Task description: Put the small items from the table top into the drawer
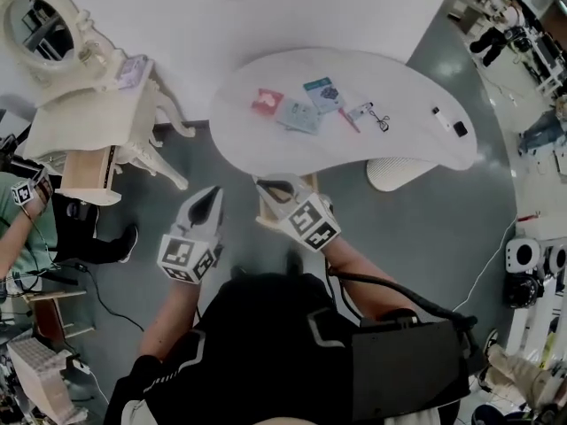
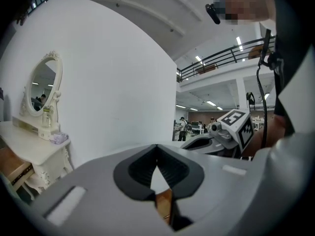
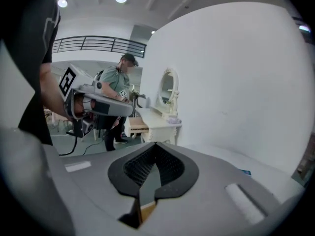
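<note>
Several small items lie on the white curved table [image 1: 416, 82]: a red packet [image 1: 266, 101], teal packets [image 1: 299, 115], a blue card [image 1: 323, 93], a black-handled tool [image 1: 381, 120] and a small black piece [image 1: 460, 129]. A wooden drawer [image 1: 309, 181] pokes out at the table's near edge, mostly hidden by my right gripper [image 1: 270, 185]. That gripper is shut and holds nothing [image 3: 155, 149]. My left gripper [image 1: 213, 195] hangs beside it over the floor, also shut and holding nothing [image 2: 157, 151]. Both are short of the items.
A cream dressing table [image 1: 97, 118] with an oval mirror [image 1: 40, 25] and an open wooden drawer [image 1: 89, 171] stands at the left. A white ribbed stool [image 1: 394, 173] sits under the table's right end. Another person [image 1: 22, 228] is at the far left.
</note>
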`<action>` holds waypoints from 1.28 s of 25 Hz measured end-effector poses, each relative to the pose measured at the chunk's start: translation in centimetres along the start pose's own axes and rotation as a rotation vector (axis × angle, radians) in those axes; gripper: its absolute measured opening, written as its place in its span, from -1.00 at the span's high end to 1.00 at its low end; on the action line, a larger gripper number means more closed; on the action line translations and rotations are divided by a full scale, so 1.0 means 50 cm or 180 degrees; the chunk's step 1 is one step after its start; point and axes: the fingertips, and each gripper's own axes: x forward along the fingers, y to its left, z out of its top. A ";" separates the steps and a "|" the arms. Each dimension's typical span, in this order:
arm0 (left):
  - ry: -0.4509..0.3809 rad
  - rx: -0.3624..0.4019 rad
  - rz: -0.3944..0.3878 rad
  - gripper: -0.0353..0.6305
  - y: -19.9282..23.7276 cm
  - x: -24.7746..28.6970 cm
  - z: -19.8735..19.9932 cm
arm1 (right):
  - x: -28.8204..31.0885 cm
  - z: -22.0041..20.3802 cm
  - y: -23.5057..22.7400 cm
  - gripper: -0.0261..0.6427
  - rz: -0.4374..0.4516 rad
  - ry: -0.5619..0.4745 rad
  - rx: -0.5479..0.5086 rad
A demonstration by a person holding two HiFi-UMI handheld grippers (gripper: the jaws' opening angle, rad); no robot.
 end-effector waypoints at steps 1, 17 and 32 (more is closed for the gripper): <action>-0.0007 0.0030 0.0000 0.89 0.008 -0.012 0.009 | -0.007 0.020 -0.001 0.92 -0.0113 -0.0085 0.0074; -0.0573 0.0110 -0.0091 0.89 0.044 -0.080 0.141 | -0.112 0.222 0.001 0.92 -0.0973 -0.0811 0.0116; -0.0460 0.0112 -0.0213 0.89 0.018 -0.051 0.154 | -0.175 0.199 -0.042 0.92 -0.1264 -0.0943 0.0533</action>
